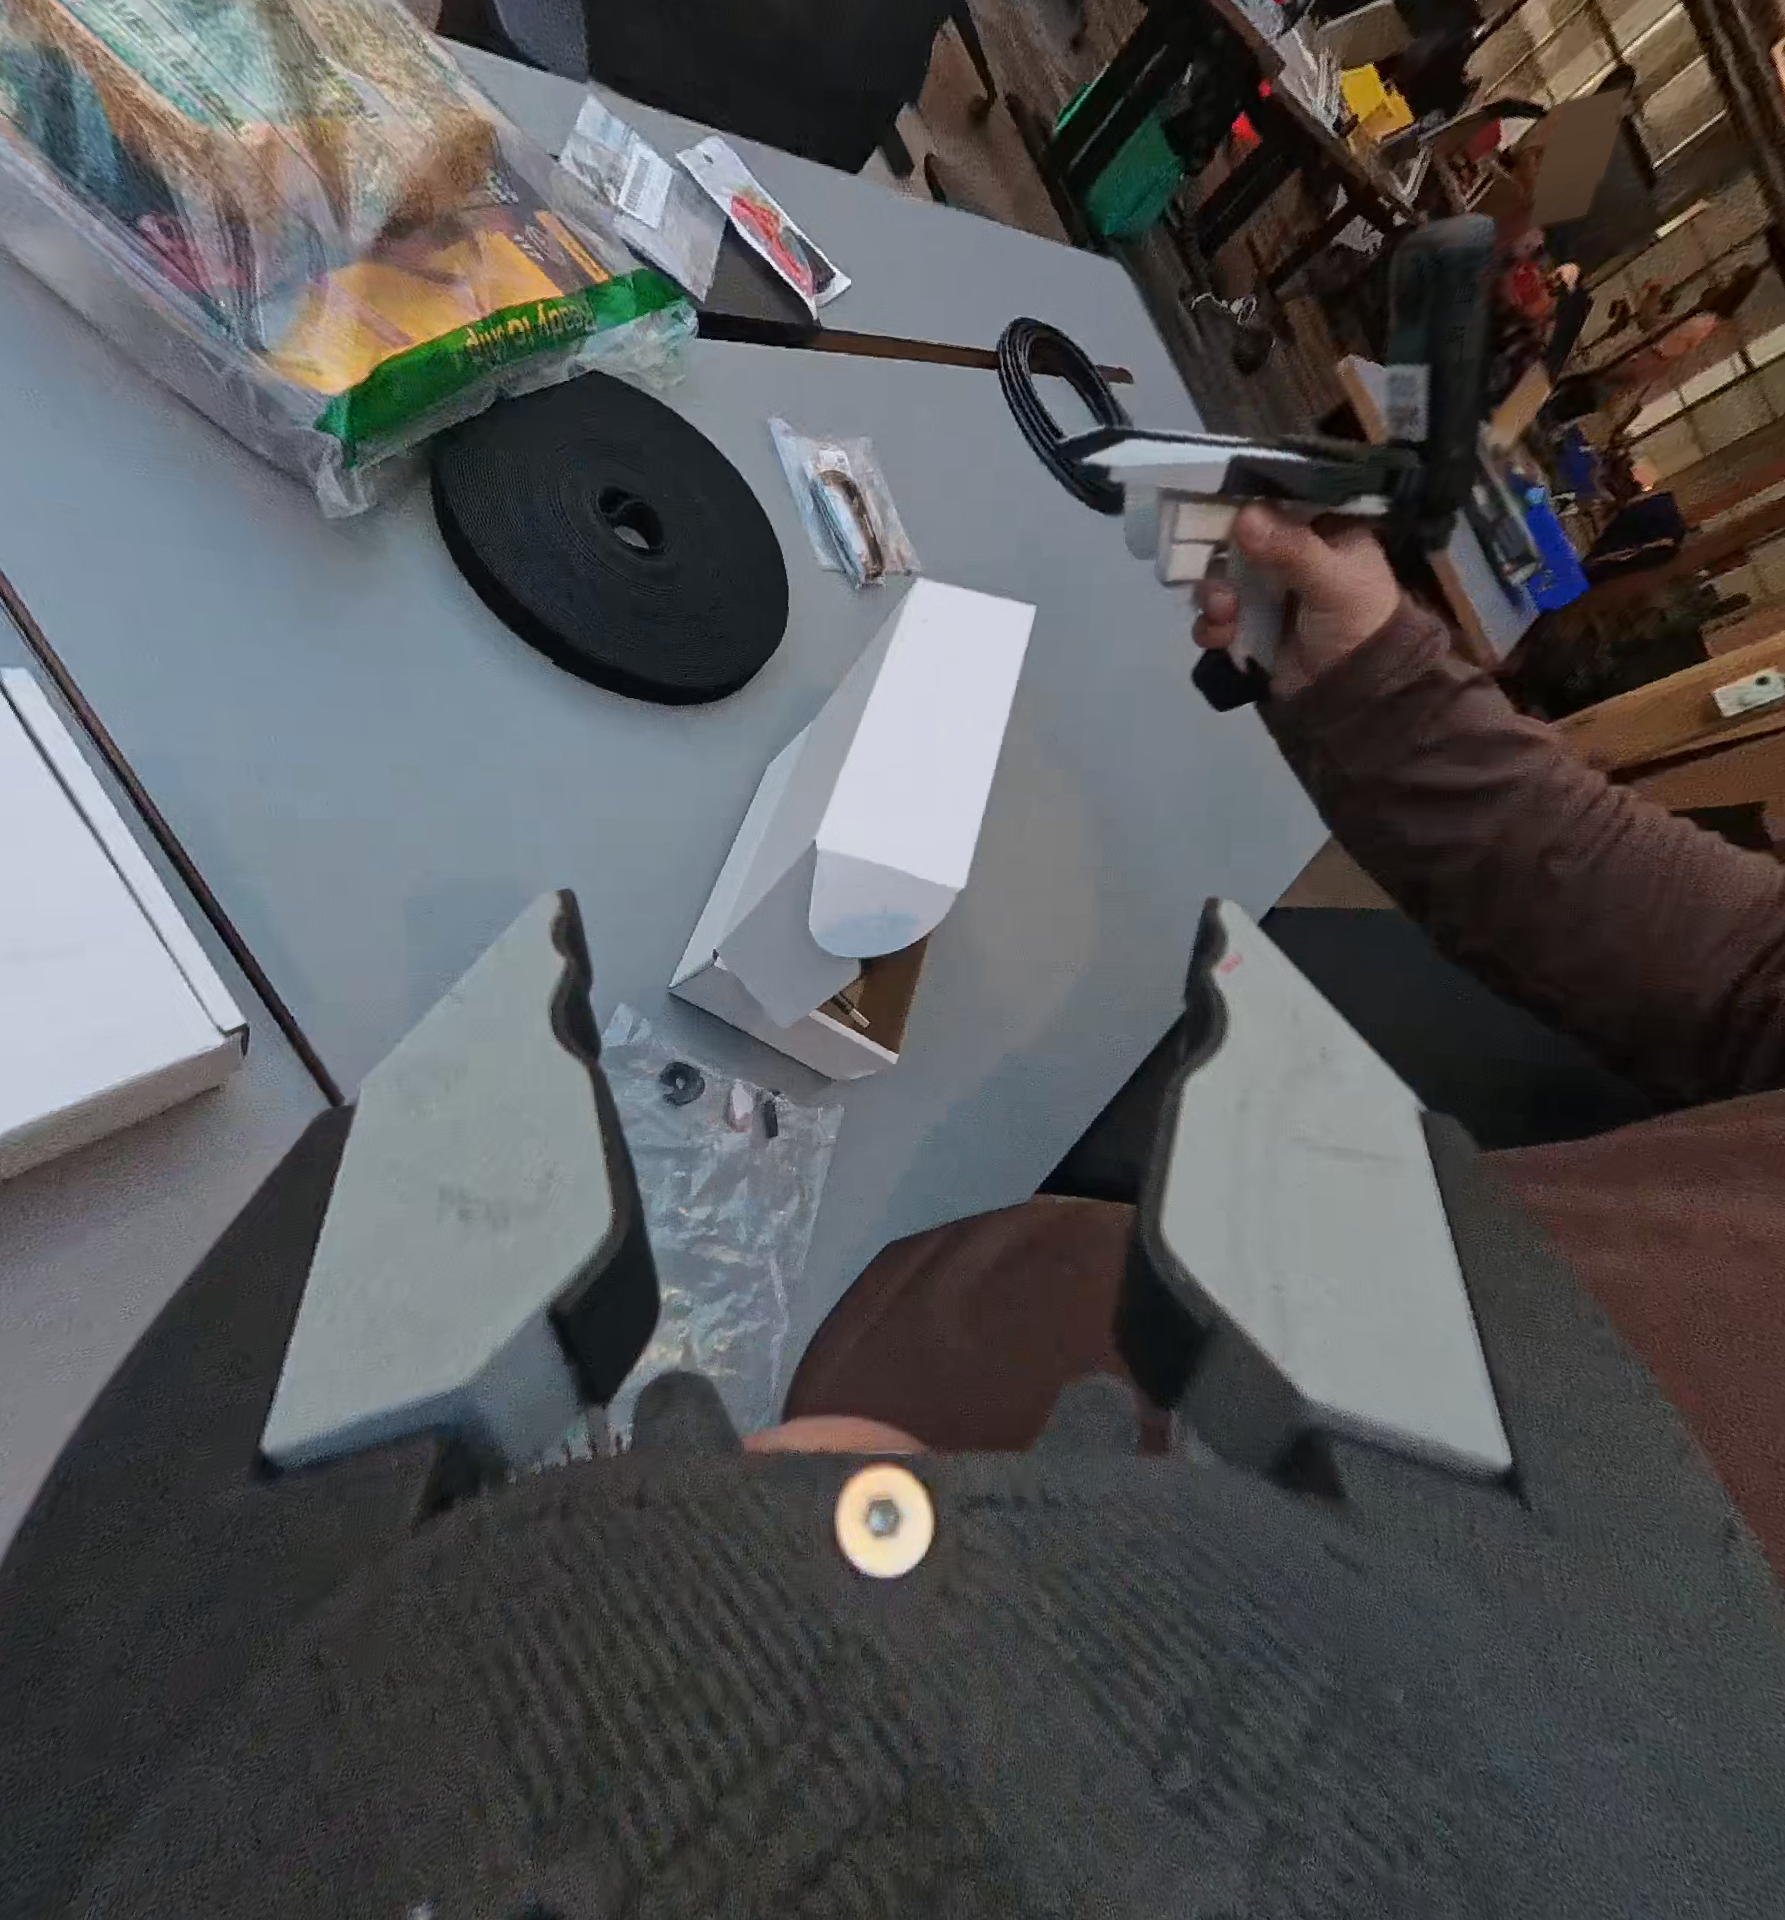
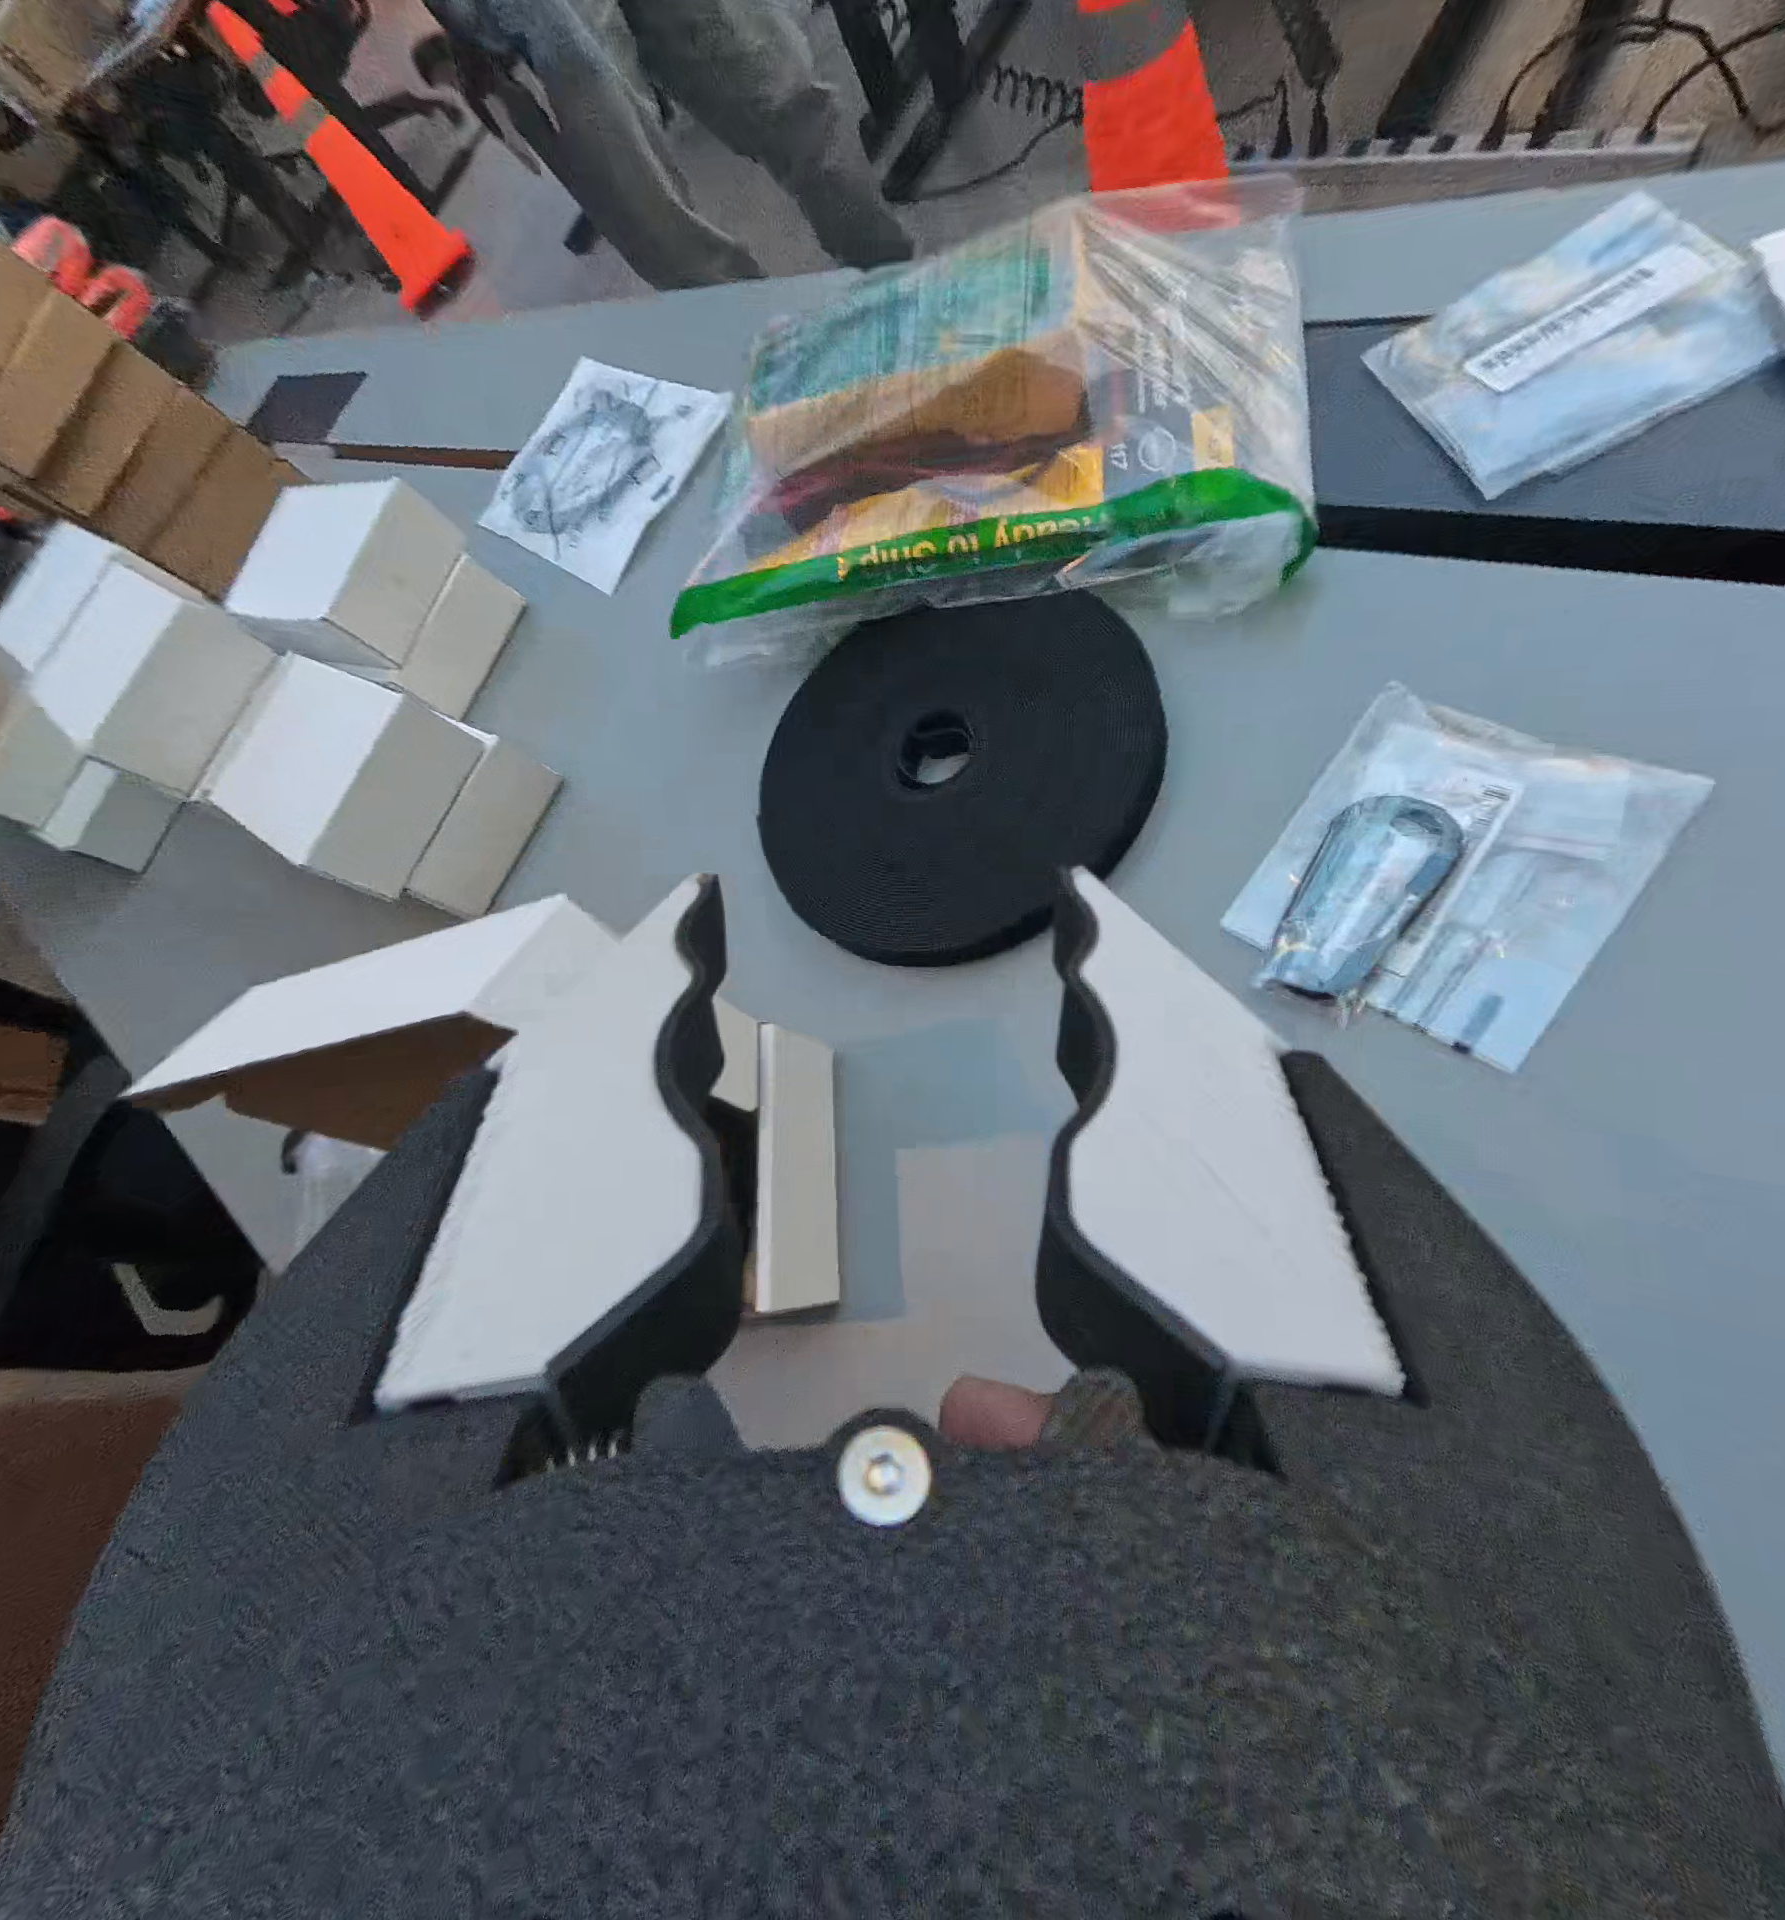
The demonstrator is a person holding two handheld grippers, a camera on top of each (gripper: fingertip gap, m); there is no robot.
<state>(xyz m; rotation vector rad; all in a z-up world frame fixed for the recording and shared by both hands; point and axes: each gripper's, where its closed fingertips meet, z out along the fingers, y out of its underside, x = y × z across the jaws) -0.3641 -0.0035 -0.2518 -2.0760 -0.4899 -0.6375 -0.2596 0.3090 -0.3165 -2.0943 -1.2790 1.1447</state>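
Observation:
My left gripper is open and empty, held above the near edge of the grey table. Just ahead of it lies a small white carton with its end flap open. A clear bag of small dark parts lies under the fingers. My right gripper is open and empty, hovering in front of a black roll of strap. It also shows in the left wrist view, held by a hand in a brown sleeve. The white carton sits under its left finger.
A large clear bag with a green edge lies behind the roll. A small bag with a metal part is to the right, and stacked white boxes to the left. A black coiled ring and a flat white box also lie on the table.

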